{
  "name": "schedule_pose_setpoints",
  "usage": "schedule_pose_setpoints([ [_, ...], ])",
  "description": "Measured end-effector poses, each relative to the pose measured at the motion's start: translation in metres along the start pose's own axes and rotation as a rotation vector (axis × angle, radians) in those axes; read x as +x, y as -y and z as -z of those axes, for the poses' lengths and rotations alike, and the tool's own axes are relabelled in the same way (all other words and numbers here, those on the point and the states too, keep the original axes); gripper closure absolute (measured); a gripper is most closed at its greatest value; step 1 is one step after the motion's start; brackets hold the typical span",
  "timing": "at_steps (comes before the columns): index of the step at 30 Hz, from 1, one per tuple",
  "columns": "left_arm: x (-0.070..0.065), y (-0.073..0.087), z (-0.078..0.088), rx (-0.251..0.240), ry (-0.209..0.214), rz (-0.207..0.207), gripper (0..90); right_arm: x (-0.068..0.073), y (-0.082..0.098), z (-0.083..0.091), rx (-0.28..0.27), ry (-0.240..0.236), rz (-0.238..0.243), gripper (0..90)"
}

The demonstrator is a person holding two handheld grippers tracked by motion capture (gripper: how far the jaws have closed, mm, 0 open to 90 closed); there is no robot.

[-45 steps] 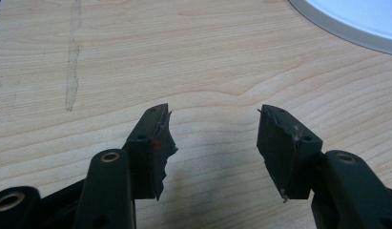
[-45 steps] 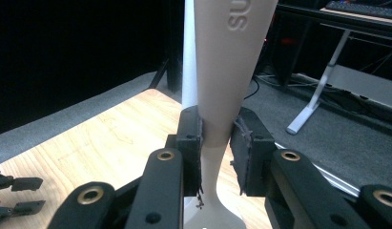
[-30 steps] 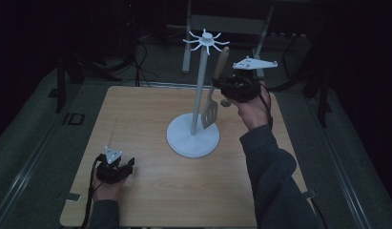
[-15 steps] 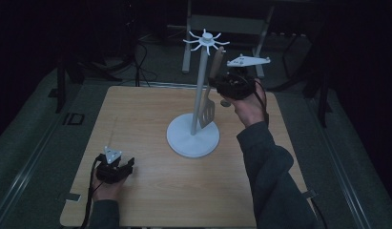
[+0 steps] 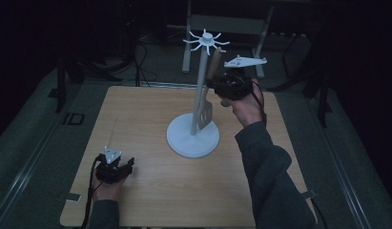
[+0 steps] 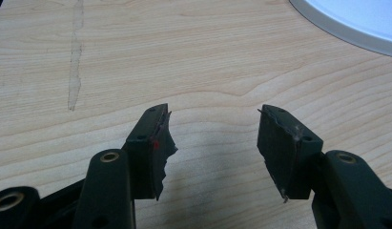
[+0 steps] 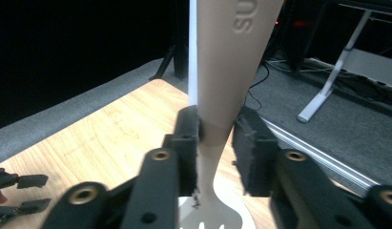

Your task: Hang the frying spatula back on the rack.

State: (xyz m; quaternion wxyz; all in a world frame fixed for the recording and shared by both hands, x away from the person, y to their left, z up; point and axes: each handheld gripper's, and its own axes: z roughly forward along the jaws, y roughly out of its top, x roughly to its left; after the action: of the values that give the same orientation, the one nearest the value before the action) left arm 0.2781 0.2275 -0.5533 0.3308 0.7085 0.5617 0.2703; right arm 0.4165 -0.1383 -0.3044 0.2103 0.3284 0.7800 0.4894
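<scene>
One spatula [image 7: 222, 86] hangs upright beside the pole of a white rack [image 5: 199, 100], handle near the hooks, clamped in the right gripper [image 5: 228, 87] jaws. Left gripper [image 6: 212, 138] rests low on the bench [image 5: 146, 119], jaws apart w/ nothing between. Wood bench top, dark room, grey floor [image 5: 36, 138] around.

A: Where does the high view sit?
B: Above the near edge, looking forward and down over the whole pale wooden table [image 5: 136, 119] and the dark floor beyond.
A: And the left gripper view?
B: Low, close over that wood, catching the rim of the white round stand base [image 6: 346, 24].
A: The right one?
B: Raised, looking across the same table [image 7: 98, 138].
</scene>
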Motion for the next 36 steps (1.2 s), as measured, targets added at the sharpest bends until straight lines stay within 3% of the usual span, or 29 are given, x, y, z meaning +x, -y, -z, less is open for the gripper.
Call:
schedule_pose_setpoints([
  [3,0.0,0.0,0.0,0.001,0.0,-0.002,45.1,-0.001,0.002,0.001,0.003,0.004,0.001,62.3],
  [20,0.0,0.0,0.0,-0.002,0.0,-0.003,45.1,0.008,0.016,0.001,0.026,0.022,0.04,43.2],
  [36,0.0,0.0,0.001,-0.005,-0.003,-0.005,44.4,0.012,0.033,0.008,0.054,0.045,0.052,36.5],
])
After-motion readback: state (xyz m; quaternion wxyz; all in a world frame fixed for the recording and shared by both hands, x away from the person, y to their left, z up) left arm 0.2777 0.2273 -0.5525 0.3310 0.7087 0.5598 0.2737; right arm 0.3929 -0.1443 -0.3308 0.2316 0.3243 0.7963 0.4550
